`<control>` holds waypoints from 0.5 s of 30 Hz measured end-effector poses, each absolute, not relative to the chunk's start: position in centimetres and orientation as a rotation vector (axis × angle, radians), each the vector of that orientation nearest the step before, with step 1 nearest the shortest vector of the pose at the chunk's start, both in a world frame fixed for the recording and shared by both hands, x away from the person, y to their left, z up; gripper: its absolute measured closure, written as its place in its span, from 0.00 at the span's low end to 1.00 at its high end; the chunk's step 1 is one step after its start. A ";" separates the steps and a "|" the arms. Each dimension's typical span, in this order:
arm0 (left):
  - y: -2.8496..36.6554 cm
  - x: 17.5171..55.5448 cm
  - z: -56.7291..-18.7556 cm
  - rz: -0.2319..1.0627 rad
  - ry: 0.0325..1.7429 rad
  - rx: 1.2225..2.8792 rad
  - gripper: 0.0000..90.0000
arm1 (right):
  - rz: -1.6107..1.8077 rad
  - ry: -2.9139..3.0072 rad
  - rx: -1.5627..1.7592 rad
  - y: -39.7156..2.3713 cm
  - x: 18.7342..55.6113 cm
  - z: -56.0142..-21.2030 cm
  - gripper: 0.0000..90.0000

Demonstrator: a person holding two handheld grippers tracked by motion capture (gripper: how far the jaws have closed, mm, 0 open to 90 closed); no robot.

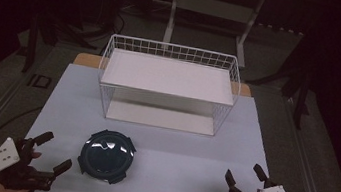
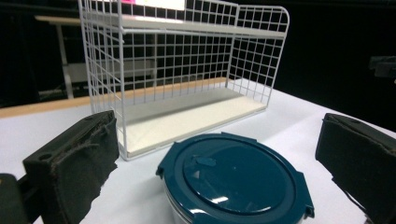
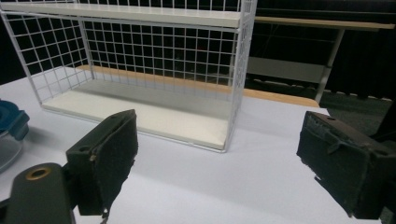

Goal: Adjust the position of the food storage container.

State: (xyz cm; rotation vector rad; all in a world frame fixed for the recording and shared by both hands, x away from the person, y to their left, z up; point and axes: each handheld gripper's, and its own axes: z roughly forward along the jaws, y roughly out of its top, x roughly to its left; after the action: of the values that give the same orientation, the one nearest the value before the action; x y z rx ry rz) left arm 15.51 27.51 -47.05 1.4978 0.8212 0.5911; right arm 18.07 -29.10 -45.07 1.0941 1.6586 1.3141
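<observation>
Table: a white table top (image 1: 161,145) is seen from above, with a wooden edge showing behind it.
Rack: a white wire rack (image 1: 167,85) with two shelves is set at the far middle of the table; both shelves are seen bare.
Container: a round container with a dark blue clip-on lid (image 1: 107,156) is placed on the near left of the table, in front of the rack and apart from it; its body looks clear, though little of it is seen in the right gripper view.
Left gripper: the left gripper (image 1: 52,152) is held at the near left corner, jaws spread wide, nothing between them; the container lies just beyond the jaws, untouched.
Right gripper: the right gripper (image 1: 245,173) is held at the near right corner, jaws likewise spread wide and empty, well apart from the container.
</observation>
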 end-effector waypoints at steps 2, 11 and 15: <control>27.8 15.5 -46.7 0.598 0.820 1.488 0.00 | 1.316 1.668 1.093 -29.0 18.1 -45.1 0.13; 29.2 14.8 -46.0 0.488 0.845 1.582 0.00 | 1.349 1.689 1.053 -28.6 17.8 -44.6 0.13; 29.9 14.7 -46.1 0.428 0.847 1.661 0.03 | 1.357 1.691 1.047 -28.5 17.6 -44.4 0.13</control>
State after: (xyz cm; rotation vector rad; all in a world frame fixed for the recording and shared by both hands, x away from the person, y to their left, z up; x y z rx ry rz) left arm 14.71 29.87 -46.07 1.6614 0.8473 0.4285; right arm 17.59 -28.48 -44.44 1.0473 1.6908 1.3573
